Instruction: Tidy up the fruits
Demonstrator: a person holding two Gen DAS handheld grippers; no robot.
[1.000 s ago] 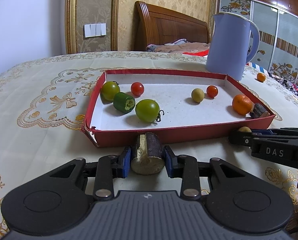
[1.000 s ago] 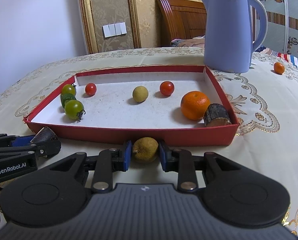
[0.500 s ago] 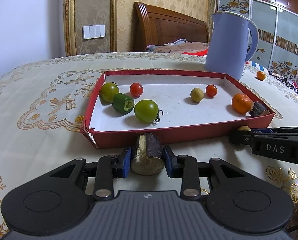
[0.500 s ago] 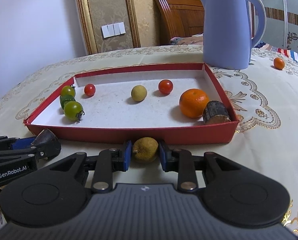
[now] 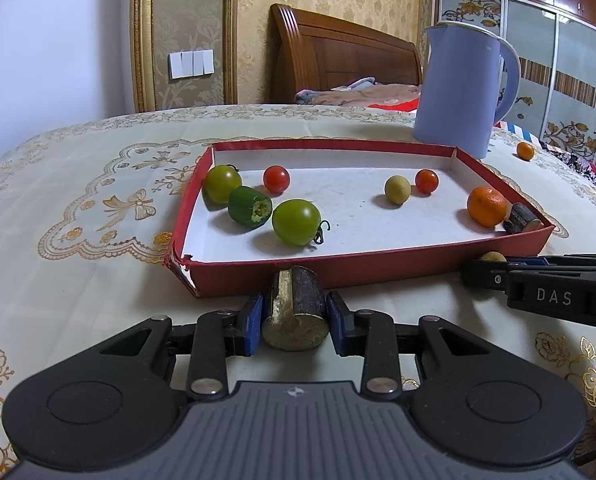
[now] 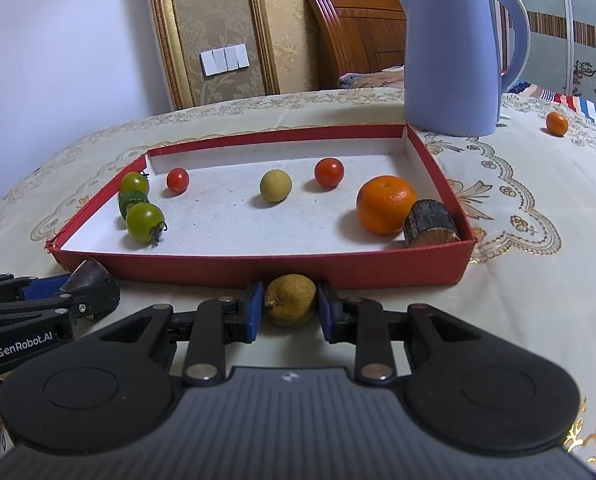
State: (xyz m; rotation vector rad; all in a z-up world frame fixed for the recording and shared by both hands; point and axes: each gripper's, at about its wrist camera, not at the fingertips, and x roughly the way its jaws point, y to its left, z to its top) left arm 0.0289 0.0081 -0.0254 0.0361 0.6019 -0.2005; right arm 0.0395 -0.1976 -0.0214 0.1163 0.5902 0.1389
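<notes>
My left gripper is shut on a short brown log piece just in front of the red tray. My right gripper is shut on a small wrinkled yellow fruit before the tray's front wall. In the tray lie two green tomatoes, a cucumber piece, two red tomatoes, a pale round fruit, an orange and another log piece.
A blue kettle stands behind the tray at the right. A small orange fruit lies on the embroidered tablecloth beyond it. A bed headboard is behind the table.
Both grippers, still holding their items, have risen slightly and eased back from the tray; the view looks down into it more.
</notes>
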